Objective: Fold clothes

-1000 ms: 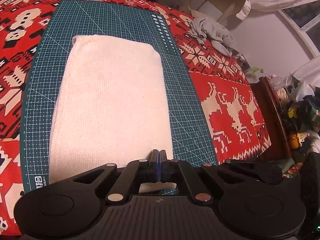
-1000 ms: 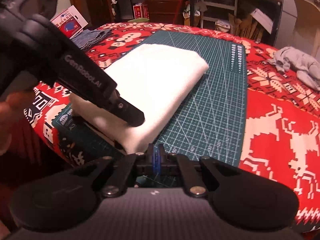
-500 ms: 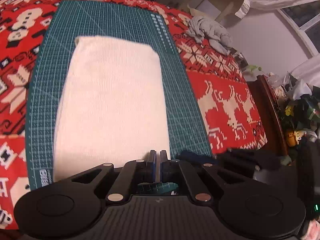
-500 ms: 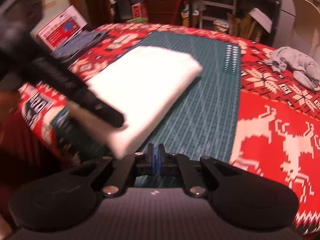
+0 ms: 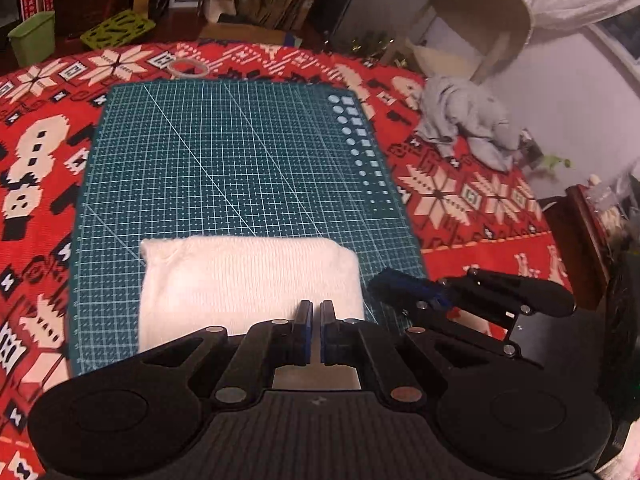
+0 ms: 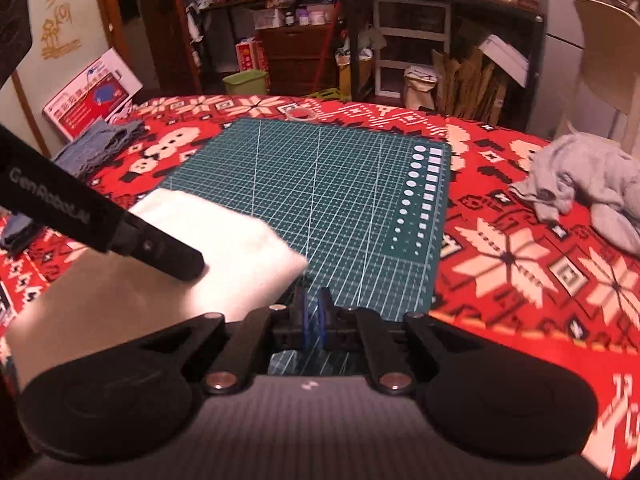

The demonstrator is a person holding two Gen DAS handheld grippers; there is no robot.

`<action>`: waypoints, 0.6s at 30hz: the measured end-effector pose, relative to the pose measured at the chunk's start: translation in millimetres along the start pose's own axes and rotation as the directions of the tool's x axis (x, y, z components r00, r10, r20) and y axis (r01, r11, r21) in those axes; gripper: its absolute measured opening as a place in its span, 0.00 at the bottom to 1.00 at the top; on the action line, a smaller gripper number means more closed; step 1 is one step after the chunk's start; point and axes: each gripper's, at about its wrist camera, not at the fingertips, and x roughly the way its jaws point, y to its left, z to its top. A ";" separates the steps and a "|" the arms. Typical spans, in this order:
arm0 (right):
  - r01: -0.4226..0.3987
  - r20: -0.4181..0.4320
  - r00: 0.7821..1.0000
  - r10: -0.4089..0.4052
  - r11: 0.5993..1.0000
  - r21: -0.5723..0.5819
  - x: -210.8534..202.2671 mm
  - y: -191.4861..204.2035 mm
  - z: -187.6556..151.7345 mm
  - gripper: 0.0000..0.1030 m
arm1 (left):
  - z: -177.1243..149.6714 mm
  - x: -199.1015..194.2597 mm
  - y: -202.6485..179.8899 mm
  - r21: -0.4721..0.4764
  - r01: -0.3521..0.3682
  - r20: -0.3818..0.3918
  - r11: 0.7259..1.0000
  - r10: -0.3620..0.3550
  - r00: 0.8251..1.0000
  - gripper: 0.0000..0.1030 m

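Two claws at the near end of a folded white cloth on a green cutting mat.

The left claw has its fingers nearly together with a thin gap, nothing clamped, its tips over the near edge of the white cloth. The right claw shows a similar narrow gap and grips nothing, sitting just beside the cloth's right corner over the cutting mat. The cloth lies folded on the near part of the mat, the far part bare. The mat rests on a red patterned tablecloth. A crumpled grey garment lies well apart to the right, and a tape ring sits beyond the mat's far edge.
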 end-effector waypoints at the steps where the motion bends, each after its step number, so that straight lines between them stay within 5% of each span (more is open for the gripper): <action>1: -0.002 0.002 1.000 0.002 1.000 -0.004 4.8 -1.8 2.3 0.07 | 0.8 2.9 -1.2 0.003 -0.003 -0.001 1.000 0.003 1.000 0.02; 8: 0.024 -0.004 1.000 -0.024 0.999 -0.035 28.5 2.9 4.0 0.07 | 0.7 4.0 0.7 -0.008 0.020 0.003 1.000 -0.020 1.000 0.02; 18: 0.028 0.015 1.000 -0.026 0.985 -0.171 -2.1 30.2 -12.2 0.06 | -2.5 1.7 7.7 -0.052 0.075 0.000 0.996 -0.075 0.997 0.02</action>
